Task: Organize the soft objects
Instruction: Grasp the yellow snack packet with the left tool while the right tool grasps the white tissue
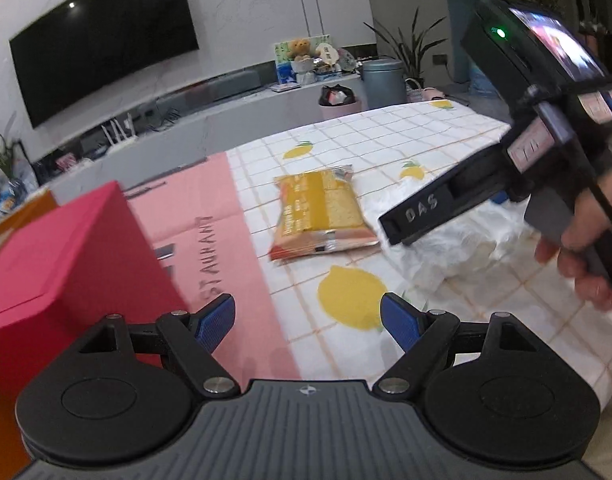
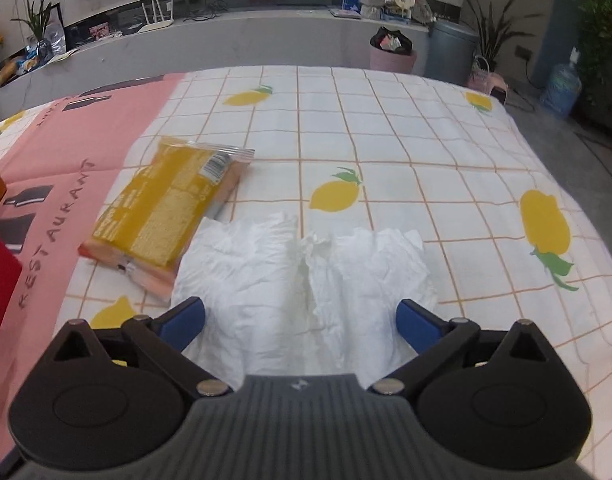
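Observation:
A crumpled white cloth (image 2: 302, 280) lies spread on the lemon-print tablecloth (image 2: 406, 140). My right gripper (image 2: 302, 320) hovers over its near edge, jaws wide open, nothing pressed between the blue pads. Left of the cloth lies a yellow and orange snack packet (image 2: 166, 208), touching the cloth's left corner. In the left wrist view the same packet (image 1: 322, 216) sits ahead of my left gripper (image 1: 308, 320), which is open and empty above the tablecloth. The right gripper's black body (image 1: 518, 152) and the hand holding it (image 1: 582, 248) reach in from the right over the white cloth (image 1: 458, 236).
A red box (image 1: 66, 256) stands close at the left, beside the left gripper. A pink mat (image 2: 66, 160) printed RESTAURANT covers the table's left part. Beyond the table are a TV (image 1: 102, 44), a low shelf, a grey bin (image 2: 452, 50) and plants.

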The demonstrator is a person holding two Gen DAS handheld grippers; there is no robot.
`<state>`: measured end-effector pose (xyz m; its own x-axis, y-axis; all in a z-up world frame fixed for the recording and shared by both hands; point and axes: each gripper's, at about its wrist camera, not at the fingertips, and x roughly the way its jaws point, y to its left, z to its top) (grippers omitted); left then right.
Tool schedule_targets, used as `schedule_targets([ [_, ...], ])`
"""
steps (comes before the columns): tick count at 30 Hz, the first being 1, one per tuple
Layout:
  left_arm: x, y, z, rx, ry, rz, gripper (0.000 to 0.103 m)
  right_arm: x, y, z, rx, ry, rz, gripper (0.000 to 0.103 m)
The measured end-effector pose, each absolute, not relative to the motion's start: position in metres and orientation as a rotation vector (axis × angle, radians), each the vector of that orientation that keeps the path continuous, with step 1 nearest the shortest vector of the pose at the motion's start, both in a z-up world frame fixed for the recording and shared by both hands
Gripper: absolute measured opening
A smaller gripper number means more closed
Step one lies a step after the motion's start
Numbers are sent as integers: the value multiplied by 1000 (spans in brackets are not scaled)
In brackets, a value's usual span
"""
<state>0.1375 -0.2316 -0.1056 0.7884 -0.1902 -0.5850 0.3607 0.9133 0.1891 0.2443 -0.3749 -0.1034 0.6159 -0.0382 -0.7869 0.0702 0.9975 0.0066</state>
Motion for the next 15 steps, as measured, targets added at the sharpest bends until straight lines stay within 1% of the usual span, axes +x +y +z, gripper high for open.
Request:
schedule_targets([
  [6,157,-238,-102,247,592,-297,97,248,-380,-105,77,909,-38,101],
  [10,167,-254,-101,328,649,-295,97,246,-378,-107,70,898,-33,101],
  [12,167,-259,-101,378,639,-319,97,245,-379,-107,50,913,-30,98],
  [13,167,-259,-102,379,621,-334,97,245,-381,-106,49,920,-25,91],
  [14,166,-258,-101,359,599,-346,97,244,-383,-104,44,926,-27,83],
  [15,165,-257,-100,335,596,-355,97,244,-385,-102,45,928,-39,79],
])
